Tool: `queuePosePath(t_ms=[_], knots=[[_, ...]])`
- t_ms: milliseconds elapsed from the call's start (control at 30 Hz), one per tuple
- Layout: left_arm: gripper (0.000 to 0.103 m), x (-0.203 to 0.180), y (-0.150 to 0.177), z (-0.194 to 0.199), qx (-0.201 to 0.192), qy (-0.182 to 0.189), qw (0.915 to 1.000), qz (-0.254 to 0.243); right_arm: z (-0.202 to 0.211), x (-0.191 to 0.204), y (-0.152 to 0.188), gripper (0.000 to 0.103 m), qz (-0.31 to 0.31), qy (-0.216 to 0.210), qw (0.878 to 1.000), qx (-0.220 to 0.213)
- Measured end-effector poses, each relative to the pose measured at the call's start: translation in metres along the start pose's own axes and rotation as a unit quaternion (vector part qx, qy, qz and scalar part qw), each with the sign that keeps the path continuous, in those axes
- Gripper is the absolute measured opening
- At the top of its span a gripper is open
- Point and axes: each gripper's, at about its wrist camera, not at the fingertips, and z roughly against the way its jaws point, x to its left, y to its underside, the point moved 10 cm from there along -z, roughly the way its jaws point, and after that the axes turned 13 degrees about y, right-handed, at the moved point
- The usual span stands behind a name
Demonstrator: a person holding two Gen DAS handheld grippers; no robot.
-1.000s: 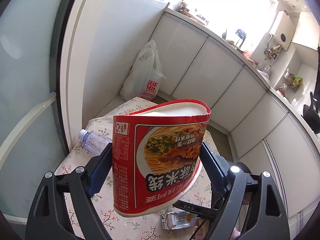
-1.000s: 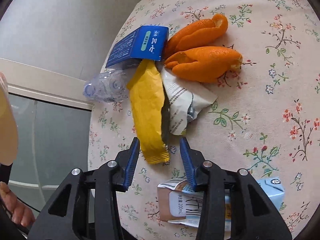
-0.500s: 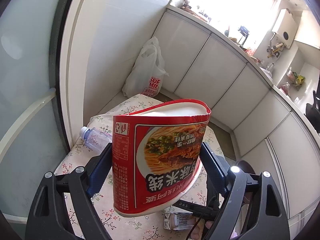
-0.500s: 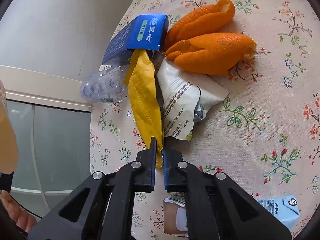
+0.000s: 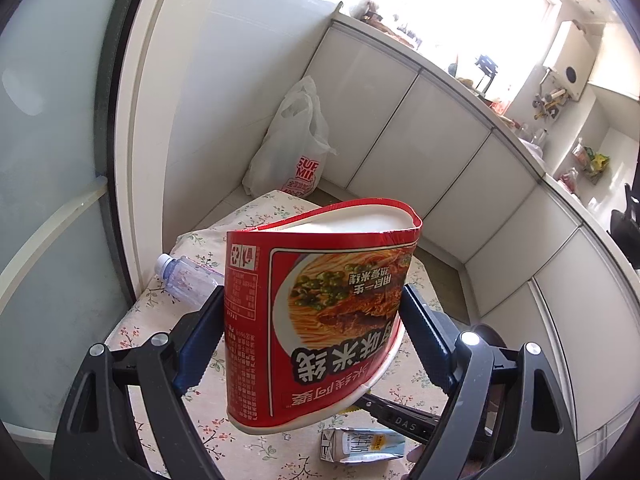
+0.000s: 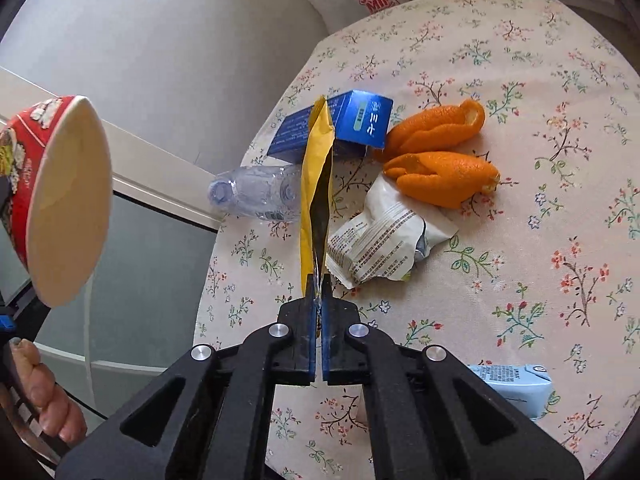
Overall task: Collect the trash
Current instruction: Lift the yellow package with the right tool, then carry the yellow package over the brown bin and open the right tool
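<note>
My left gripper [image 5: 312, 320] is shut on a red noodle cup [image 5: 316, 320], squashed and held in the air above the floral table [image 5: 256, 216]. The cup also shows at the left of the right wrist view [image 6: 60, 204], its open mouth facing right. My right gripper [image 6: 319, 284] is shut on the lower end of a yellow wrapper [image 6: 316, 184] and holds it lifted above the table [image 6: 560, 280]. On the table lie a white wrapper [image 6: 380, 244], orange peels [image 6: 440, 152], a blue box [image 6: 340, 124], a clear bottle [image 6: 256, 192] and a milk carton [image 6: 516, 384].
A white plastic bag [image 5: 292, 148] stands on the floor beyond the table, by white cabinets [image 5: 440, 140]. A glass door [image 5: 44, 160] is on the left. The bottle [image 5: 188, 280] and milk carton [image 5: 360, 444] show under the cup in the left wrist view.
My right gripper closed on the yellow wrapper and lifted it off the pile, pulling back. The left gripper held the noodle cup almost still.
</note>
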Motion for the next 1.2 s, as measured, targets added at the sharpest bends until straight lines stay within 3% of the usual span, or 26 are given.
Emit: queuePosePath(t_ms=[333, 567, 700, 867, 1200], knots=[[0.082, -0.013, 0.003, -0.009, 0.003, 0.011, 0.9999, -0.004, 0.079, -0.020, -0.030, 0.001, 0.003, 0.018, 0.996, -0.092], [0.082, -0.027, 0.008, -0.024, 0.011, 0.021, 0.9997, -0.008, 0.145, -0.073, -0.053, 0.001, -0.015, 0.090, 0.979, -0.180], [0.082, -0.039, 0.012, -0.034, 0.014, 0.028, 0.9995, -0.012, 0.181, -0.122, -0.064, 0.001, -0.040, 0.159, 0.960, -0.229], [0.082, -0.058, 0.019, -0.049, 0.020, 0.037, 0.9990, -0.019, 0.222, -0.190, -0.076, 0.001, -0.075, 0.252, 0.925, -0.276], [0.082, -0.092, 0.046, -0.088, 0.051, 0.042, 0.9967, -0.047, 0.244, -0.304, -0.086, 0.003, -0.117, 0.423, 0.852, -0.285]])
